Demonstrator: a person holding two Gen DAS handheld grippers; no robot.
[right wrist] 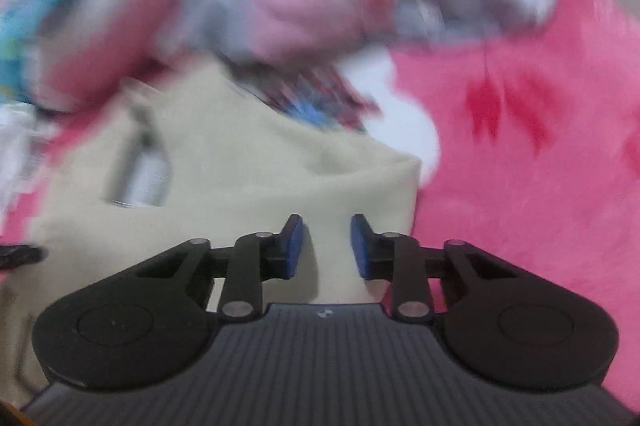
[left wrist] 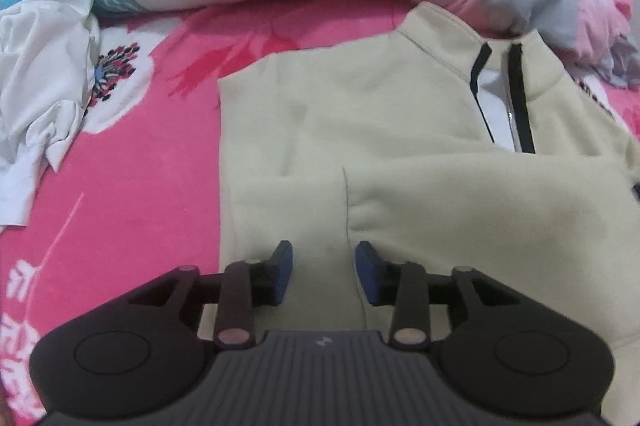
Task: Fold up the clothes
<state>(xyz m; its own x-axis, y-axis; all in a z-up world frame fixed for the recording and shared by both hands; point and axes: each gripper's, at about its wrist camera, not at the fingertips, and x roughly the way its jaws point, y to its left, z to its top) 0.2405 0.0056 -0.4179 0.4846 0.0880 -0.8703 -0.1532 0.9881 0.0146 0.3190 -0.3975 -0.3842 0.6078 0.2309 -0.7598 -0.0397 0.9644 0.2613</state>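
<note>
Sweater [left wrist: 360,130] is lying flat under both your grippers.
Your left gripper [left wrist: 323,272] and right gripper [right wrist: 326,246] are hovering part-open, holding nothing.

No readable text shows; only a small pale logo mark sits on each gripper's ribbed body.

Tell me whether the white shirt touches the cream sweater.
Apart. The left wrist view shows pink bedsheet between the white shirt and the cream sweater.
</note>
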